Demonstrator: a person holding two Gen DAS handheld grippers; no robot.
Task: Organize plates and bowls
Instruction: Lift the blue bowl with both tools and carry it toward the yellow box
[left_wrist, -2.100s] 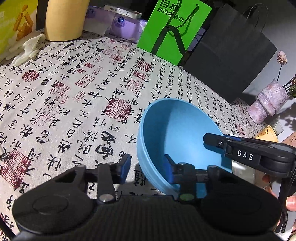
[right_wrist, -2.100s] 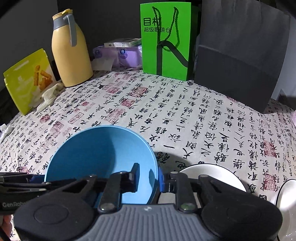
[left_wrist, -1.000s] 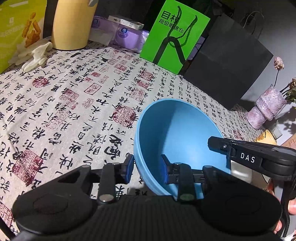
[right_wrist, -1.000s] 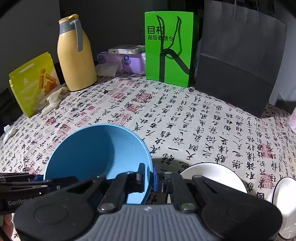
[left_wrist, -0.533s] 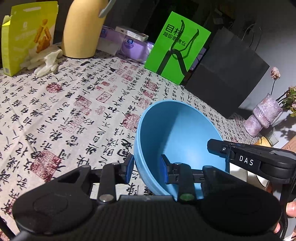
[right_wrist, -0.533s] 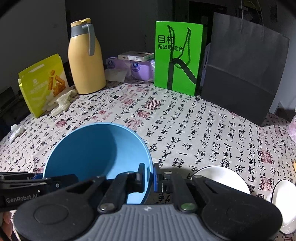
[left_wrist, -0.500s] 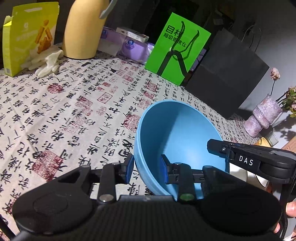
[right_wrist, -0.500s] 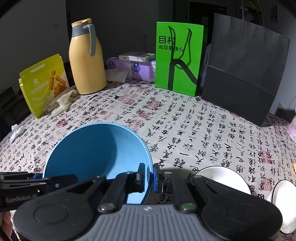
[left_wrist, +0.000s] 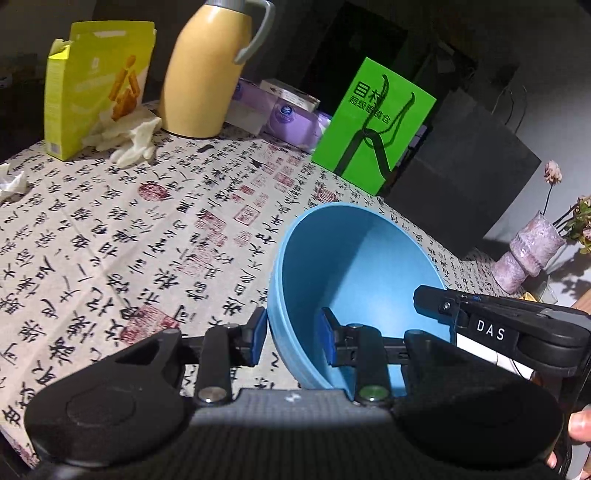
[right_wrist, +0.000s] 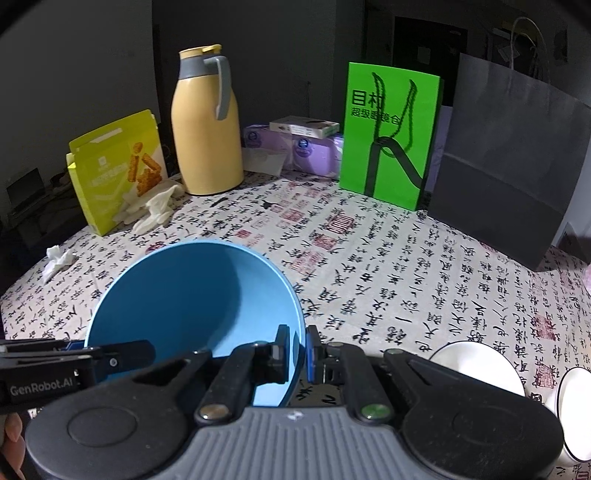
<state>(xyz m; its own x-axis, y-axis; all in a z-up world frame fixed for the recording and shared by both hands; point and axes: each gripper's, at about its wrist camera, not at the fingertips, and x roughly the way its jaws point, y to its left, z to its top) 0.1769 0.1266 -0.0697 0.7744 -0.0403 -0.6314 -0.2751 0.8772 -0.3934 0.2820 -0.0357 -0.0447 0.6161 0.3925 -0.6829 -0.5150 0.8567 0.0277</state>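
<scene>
Together, both grippers hold 1 blue bowl (left_wrist: 354, 266) tilted in the air above the table (left_wrist: 110, 229), which is covered with a calligraphy-print cloth. At the bowl's left edge, the left gripper (left_wrist: 291, 334) straddles the rim: 1 blue pad sits outside the wall and the other inside, the jaws only partly open and closed on the wall. At the opposite edge, the right gripper (right_wrist: 298, 352) pinches the rim with its jaws almost fully together, the thin wall clamped between the pads. Each gripper's body shows in the other's camera view, at the bowl's far side.

Down on the cloth near the right gripper lie 2 white dishes: a white plate (right_wrist: 476, 363) and, just beside it at the frame edge, a black-rimmed white bowl (right_wrist: 574, 398). Along the table's far side stand a yellow thermos (right_wrist: 207, 125), a yellow snack box (right_wrist: 114, 170), a green paper bag (right_wrist: 389, 133) and a dark paper bag (right_wrist: 506, 166).
</scene>
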